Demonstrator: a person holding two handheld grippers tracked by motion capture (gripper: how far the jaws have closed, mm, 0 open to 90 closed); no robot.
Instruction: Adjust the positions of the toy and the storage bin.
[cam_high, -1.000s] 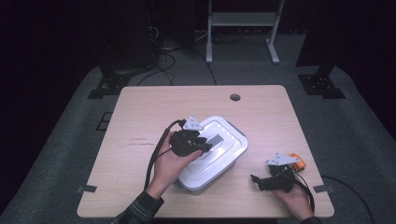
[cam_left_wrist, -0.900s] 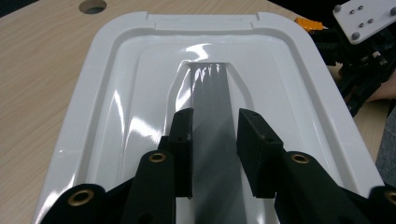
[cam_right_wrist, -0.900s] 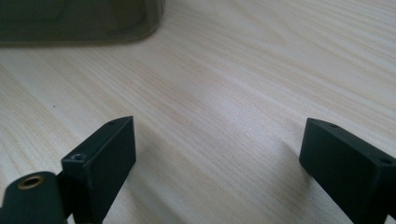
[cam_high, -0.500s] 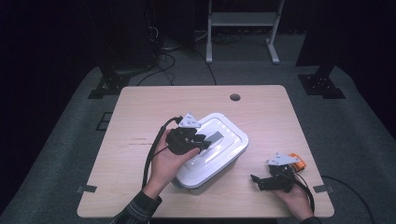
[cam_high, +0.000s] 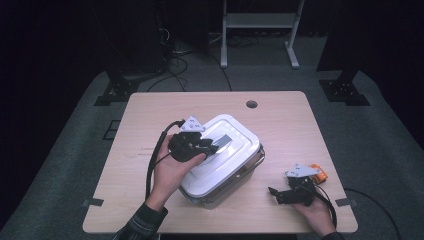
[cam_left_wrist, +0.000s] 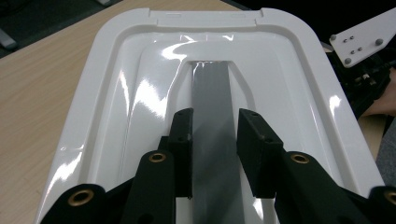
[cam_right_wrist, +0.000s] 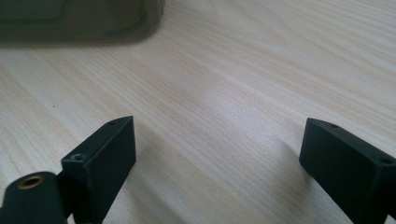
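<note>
At frame centre the left gripper has jaws around the grey handle, not clearly pinching; it may slip from the white lid while the right gripper rests spread on the surface

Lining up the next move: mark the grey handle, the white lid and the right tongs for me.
grey handle (cam_left_wrist: 211, 100): left gripper view, on the flat strip ahead of the jaws.
white lid (cam_high: 226, 162): high view, on its glossy top.
right tongs (cam_right_wrist: 217, 156): right gripper view, midway between the spread tips.

Container body (cut off, blurred)
</note>
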